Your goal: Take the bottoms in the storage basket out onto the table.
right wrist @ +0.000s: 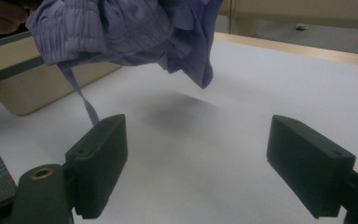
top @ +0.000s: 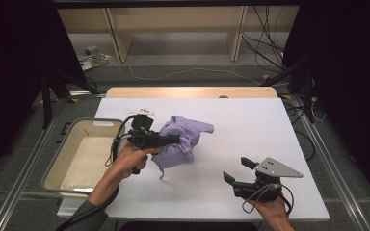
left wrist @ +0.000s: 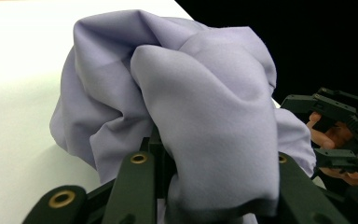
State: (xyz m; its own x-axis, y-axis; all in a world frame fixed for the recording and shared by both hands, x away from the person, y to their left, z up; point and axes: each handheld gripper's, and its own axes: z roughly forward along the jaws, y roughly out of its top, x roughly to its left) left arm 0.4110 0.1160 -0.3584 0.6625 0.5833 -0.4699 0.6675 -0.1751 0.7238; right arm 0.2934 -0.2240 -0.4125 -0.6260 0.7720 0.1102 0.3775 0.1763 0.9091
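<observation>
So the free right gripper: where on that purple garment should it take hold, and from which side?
Probably the hanging lower fold of the purple garment, approached low from the right gripper's own side. The left gripper holds the cloth bunched and lifted clear of the white table, its shadow showing beneath, so that fold hangs free facing the open jaws. The thin dangling strap is a slimmer, less secure target.

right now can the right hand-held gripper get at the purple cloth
Probably yes. The right hand-held gripper is open, and bare white table lies between it and the purple cloth, which hangs lifted, clamped in the left hand-held gripper.
</observation>
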